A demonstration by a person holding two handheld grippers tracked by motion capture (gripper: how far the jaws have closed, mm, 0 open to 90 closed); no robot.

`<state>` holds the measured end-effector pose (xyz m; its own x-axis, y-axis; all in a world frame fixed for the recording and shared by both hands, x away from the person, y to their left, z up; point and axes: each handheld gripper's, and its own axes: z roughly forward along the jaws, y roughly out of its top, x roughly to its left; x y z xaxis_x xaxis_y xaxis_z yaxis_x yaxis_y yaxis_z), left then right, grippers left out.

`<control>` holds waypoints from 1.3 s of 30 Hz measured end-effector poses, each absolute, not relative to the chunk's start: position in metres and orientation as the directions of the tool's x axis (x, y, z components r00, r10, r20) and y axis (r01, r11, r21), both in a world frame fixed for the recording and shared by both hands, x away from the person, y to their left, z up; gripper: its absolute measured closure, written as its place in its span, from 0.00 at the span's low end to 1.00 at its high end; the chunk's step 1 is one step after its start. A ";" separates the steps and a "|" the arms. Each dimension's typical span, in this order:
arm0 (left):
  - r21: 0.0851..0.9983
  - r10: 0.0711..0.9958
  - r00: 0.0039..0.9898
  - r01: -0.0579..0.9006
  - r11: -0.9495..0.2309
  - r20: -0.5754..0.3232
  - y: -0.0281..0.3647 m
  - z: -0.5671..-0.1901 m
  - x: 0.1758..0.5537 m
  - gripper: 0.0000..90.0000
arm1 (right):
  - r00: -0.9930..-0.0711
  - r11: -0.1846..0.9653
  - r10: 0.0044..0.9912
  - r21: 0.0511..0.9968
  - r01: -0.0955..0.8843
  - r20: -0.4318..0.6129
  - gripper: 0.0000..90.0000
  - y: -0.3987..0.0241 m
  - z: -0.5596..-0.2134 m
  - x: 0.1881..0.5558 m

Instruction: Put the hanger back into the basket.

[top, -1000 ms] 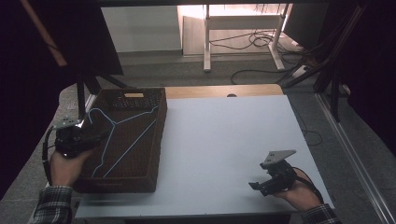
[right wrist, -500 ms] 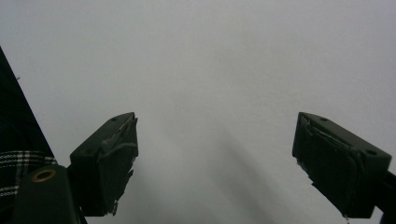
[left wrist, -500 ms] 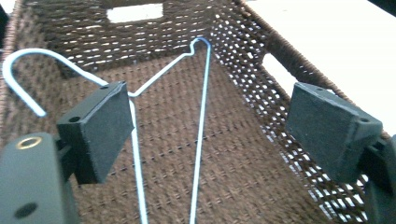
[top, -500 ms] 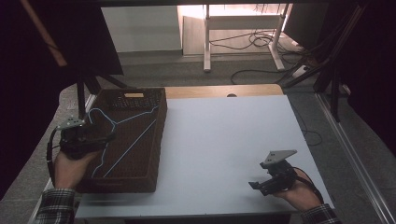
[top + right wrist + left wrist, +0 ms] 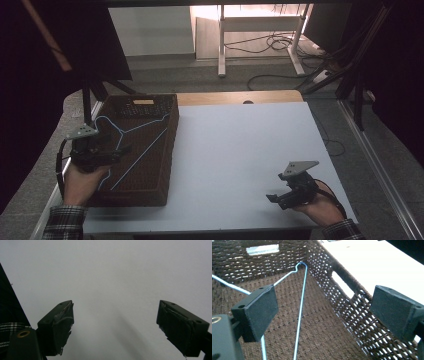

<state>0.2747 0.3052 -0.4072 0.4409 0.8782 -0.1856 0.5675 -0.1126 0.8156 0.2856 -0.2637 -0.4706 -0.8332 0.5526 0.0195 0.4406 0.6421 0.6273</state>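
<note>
white table (image 5: pixel 240 150); left gripper (image 5: pixel 322 312) just opened over blue hanger (image 5: pixel 300 305) in basket (image 5: pixel 165 145); right gripper (image 5: pixel 115 325) wide, empty.

No readable text, brand, number or sign anywhere. The pale tag (image 5: pixel 143 102) on the basket's (image 5: pixel 150 165) far wall, at 12 o'clock of the basket, is too small and blurred to read.

A hanger (image 5: pixel 131 141) lies in the basket (image 5: pixel 170 150), which stands on the table's (image 5: pixel 240 150) left side.
</note>
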 end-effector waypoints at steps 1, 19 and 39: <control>0.817 0.875 0.447 0.564 -0.116 -0.184 0.303 -0.406 0.274 0.08 | -0.833 0.641 0.553 0.629 0.440 0.019 0.16 -0.264 -0.470 0.285; 0.835 0.821 0.539 0.528 -0.157 -0.187 0.261 -0.401 0.259 0.06 | -0.834 0.619 0.552 0.660 0.426 0.021 0.16 -0.261 -0.465 0.282; 0.838 0.769 0.619 0.498 -0.225 -0.162 0.207 -0.408 0.247 0.01 | -0.831 0.590 0.556 0.693 0.414 0.023 0.13 -0.260 -0.457 0.275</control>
